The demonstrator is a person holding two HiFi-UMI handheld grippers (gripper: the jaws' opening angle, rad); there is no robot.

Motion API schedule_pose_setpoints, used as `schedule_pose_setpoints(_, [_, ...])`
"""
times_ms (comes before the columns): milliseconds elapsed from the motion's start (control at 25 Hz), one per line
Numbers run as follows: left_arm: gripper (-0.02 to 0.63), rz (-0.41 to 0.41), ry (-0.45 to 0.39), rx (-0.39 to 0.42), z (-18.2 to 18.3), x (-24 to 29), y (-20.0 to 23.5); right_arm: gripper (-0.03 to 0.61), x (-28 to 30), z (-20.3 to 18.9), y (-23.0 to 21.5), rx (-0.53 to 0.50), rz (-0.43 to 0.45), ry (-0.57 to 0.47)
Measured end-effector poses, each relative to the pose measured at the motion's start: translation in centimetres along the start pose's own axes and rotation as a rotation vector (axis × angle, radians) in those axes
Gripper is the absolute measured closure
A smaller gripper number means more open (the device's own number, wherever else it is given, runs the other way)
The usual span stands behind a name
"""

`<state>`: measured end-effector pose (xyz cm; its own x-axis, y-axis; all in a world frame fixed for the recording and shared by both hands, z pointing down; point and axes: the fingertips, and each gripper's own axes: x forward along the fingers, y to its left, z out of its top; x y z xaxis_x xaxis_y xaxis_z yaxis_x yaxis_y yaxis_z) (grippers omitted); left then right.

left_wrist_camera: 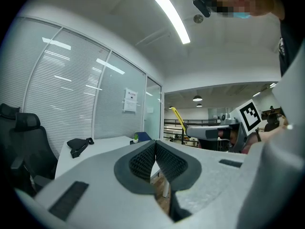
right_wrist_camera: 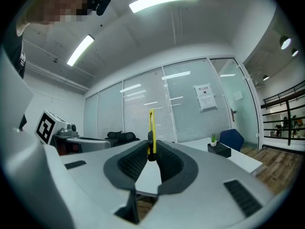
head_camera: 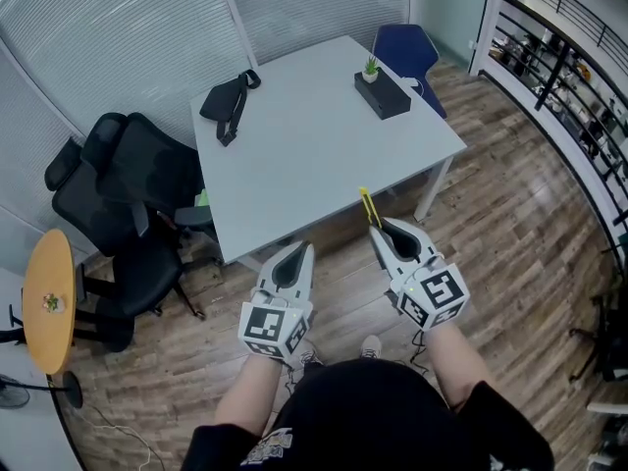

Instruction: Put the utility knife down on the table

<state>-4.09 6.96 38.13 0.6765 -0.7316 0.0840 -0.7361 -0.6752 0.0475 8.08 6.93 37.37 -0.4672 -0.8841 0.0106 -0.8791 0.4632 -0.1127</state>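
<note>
- Right gripper: jaws pinching the utility knife, whose yellow body stands straight up out of the tips.
- Utility knife, location: held in the air at the near edge of the white table, not resting on it. Its tip seems to be just short of the tabletop, though the steep angle leaves that unsure.
- Left gripper: jaws pressed together with nothing between them, beside the right gripper, above the wooden floor.
- Table contents: black bag at the far left; black box with a small plant at the far right.
- Surroundings: black office chairs left of the table; blue chair behind it.
</note>
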Motion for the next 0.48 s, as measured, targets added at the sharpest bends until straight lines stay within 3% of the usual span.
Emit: schedule_pose_setpoints(480, [0.607,0.023,0.003,0.012,0.4,2.7,-3.1,0.520,-1.4,0.1,-3.9,0.010,0.027,0.006])
